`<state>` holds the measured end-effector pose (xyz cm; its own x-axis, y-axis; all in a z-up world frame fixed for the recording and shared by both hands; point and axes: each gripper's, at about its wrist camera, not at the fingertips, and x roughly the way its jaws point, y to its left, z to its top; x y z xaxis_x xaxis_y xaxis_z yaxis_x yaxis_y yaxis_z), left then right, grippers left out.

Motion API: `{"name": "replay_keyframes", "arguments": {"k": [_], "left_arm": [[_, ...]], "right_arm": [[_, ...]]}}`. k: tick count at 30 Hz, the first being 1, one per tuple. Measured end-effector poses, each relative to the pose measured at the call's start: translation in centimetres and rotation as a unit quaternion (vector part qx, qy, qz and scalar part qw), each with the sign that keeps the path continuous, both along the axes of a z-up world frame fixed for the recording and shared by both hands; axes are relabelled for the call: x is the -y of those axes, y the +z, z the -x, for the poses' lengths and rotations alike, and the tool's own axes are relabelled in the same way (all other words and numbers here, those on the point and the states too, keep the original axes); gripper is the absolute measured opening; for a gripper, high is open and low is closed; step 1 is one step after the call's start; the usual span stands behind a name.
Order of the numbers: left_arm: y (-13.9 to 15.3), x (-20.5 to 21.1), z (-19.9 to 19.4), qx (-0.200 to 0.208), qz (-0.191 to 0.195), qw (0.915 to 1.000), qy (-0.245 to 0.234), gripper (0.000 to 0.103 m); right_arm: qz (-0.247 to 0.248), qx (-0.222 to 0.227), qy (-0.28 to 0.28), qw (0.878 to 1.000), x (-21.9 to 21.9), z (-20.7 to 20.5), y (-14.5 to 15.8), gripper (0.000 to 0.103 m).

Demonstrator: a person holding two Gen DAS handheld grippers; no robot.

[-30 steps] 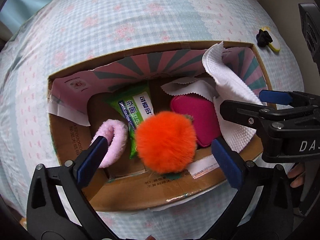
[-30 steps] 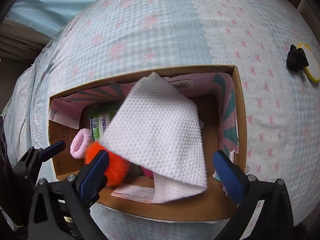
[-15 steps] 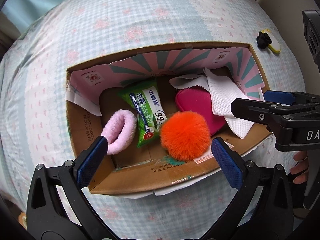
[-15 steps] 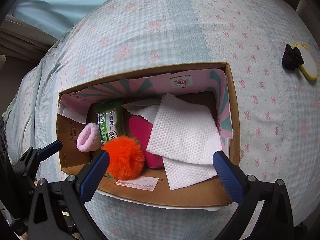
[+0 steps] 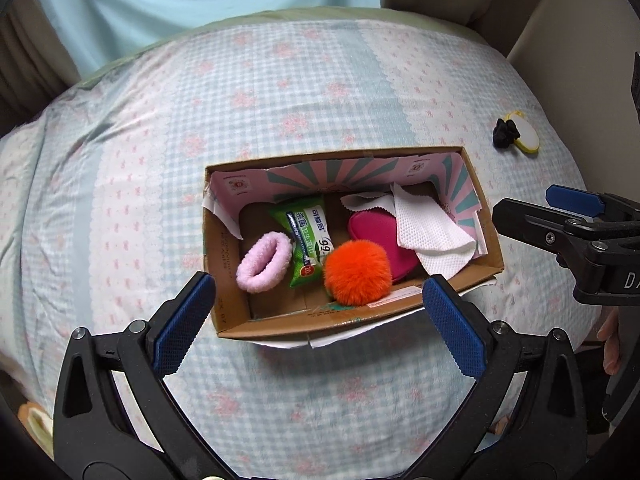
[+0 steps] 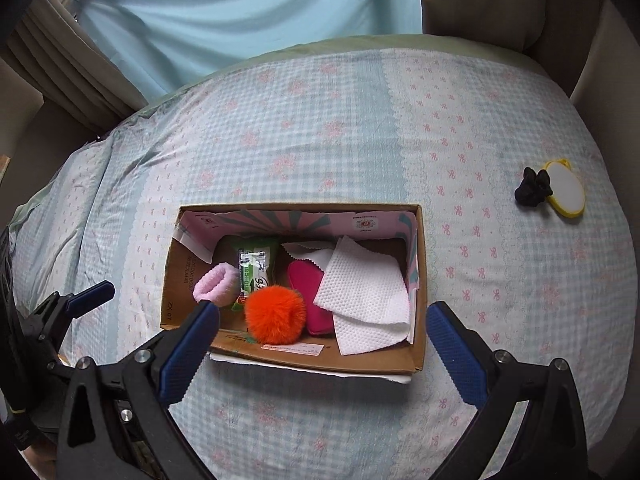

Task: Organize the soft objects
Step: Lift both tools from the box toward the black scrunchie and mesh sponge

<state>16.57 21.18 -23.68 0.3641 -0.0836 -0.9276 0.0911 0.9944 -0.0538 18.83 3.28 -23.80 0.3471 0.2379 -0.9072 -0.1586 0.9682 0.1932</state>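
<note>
Both claws, left gripper (image 5: 314, 322) and right gripper (image 6: 322, 350), hang released. At 2 o'clock outside the open cardboard box (image 6: 418, 280), the black fabric scrunchie (image 6: 533, 189) looks light and squashy; pinch its bunched middle.

Soft, even daylight fills both views, seemingly filtering through the pale blue curtain (image 6: 248, 12). Shadows are faint, deepest inside the cardboard box (image 5: 240, 322). No glare. Fisheye distortion bulges the bed (image 6: 320, 128), with dark vignetting at corners; focus stays sharp.
</note>
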Motion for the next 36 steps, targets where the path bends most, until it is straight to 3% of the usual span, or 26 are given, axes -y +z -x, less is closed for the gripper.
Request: {"name": "replay_keyframes", "arguments": {"k": [10, 14, 27, 36], "left_arm": [[9.5, -0.8, 4.7, 0.103, 0.013, 0.9935, 0.046, 0.103], [12.3, -0.8, 6.9, 0.136, 0.022, 0.9887, 0.059, 0.103], [14.9, 2.4, 7.4, 0.163, 0.043, 0.9850, 0.036, 0.103], [15.6, 8.1, 4.9, 0.170, 0.052, 0.9837, 0.030, 0.103]], "right_arm": [[0.024, 0.110, -0.025, 0.993, 3.0, 5.9, 9.8, 0.103], [0.064, 0.155, -0.049, 0.985, 4.3, 8.5, 12.4, 0.103], [0.058, 0.189, -0.086, 0.976, 9.5, 11.1, 14.5, 0.103], [0.061, 0.202, -0.086, 0.974, 17.1, 9.3, 14.2, 0.103]]}}
